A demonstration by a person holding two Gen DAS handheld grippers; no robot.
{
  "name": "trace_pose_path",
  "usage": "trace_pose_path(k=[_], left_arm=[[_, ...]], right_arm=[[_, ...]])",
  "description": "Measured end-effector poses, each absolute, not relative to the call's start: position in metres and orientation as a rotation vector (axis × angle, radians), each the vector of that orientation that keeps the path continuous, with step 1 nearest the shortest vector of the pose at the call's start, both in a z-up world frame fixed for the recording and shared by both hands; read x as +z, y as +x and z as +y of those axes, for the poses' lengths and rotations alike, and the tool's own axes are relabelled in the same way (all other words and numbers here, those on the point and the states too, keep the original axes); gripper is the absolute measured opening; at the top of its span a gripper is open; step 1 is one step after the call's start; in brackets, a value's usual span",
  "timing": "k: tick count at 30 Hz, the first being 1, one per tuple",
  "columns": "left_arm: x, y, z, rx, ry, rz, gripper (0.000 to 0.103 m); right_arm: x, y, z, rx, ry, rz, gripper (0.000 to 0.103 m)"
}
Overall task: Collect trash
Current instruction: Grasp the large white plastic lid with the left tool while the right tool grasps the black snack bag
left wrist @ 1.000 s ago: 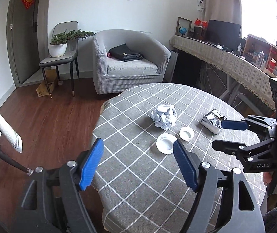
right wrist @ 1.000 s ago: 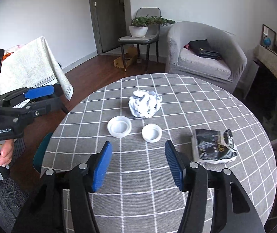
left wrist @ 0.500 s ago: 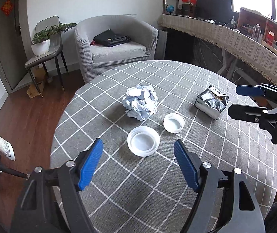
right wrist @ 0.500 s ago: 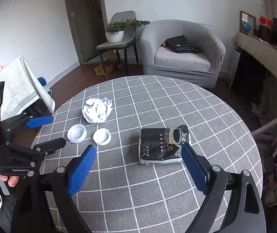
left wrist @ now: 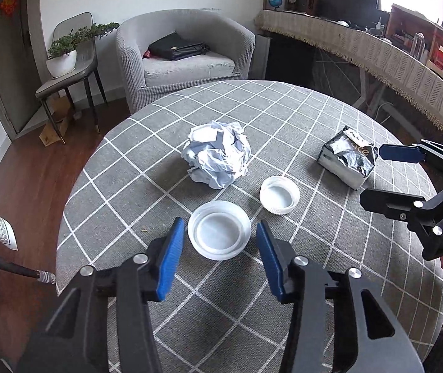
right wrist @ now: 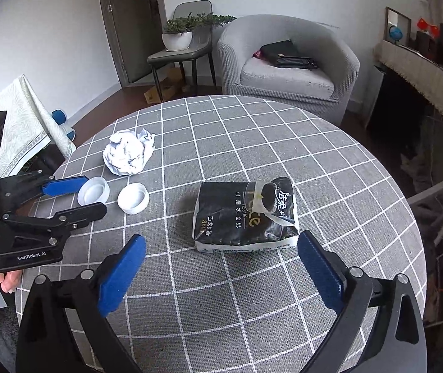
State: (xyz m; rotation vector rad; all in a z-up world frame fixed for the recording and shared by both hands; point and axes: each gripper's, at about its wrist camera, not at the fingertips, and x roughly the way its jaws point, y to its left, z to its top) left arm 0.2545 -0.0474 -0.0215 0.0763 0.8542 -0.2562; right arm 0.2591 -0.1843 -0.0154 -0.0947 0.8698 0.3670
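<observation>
The left claw (left wrist: 220,244) has just been narrowed around the larger lid (left wrist: 219,234) on the tabletop (left wrist: 330,283), pads not yet touching. The right claw (right wrist: 221,267) has been spread wide before the tissue pack (right wrist: 244,214) (untouched); both pickups look imminent.

A matt grey checked cloth (left wrist: 283,118) covers the table. On it sit a crumpled paper ball (left wrist: 216,154), two smooth white plastic lids (left wrist: 220,233), and, at three o'clock, a glossy black crinkled pack (right wrist: 246,213). Beyond lies polished wood floor (left wrist: 35,168).
</observation>
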Motion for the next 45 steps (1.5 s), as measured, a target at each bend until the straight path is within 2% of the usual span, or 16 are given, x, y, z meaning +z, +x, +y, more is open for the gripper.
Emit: trace_pose_path(k=[2,24,26,27,28,45], left_arm=[[-0.021,0.254,-0.048,-0.262,0.078,0.852,0.042],[-0.007,0.234,-0.019,-0.287,0.022,0.826,0.042],[-0.007,0.233,-0.019,-0.292,0.012,0.829,0.042],[-0.007,0.233,-0.019,-0.294,0.008,0.830,0.042],[-0.007,0.232,-0.019,-0.296,0.007,0.831,0.042],[-0.008,0.191,-0.015,-0.302,0.002,0.816,0.042]], right_arm=[[-0.016,0.260,-0.183,0.360,-0.103,0.870,0.099],[-0.030,0.289,-0.188,0.295,-0.094,0.930,0.099],[-0.030,0.289,-0.185,0.279,-0.110,0.929,0.095],[-0.028,0.289,-0.183,0.279,-0.122,0.926,0.088],[-0.026,0.289,-0.180,0.282,-0.122,0.921,0.076],[-0.017,0.240,-0.161,0.317,-0.079,0.899,0.074]])
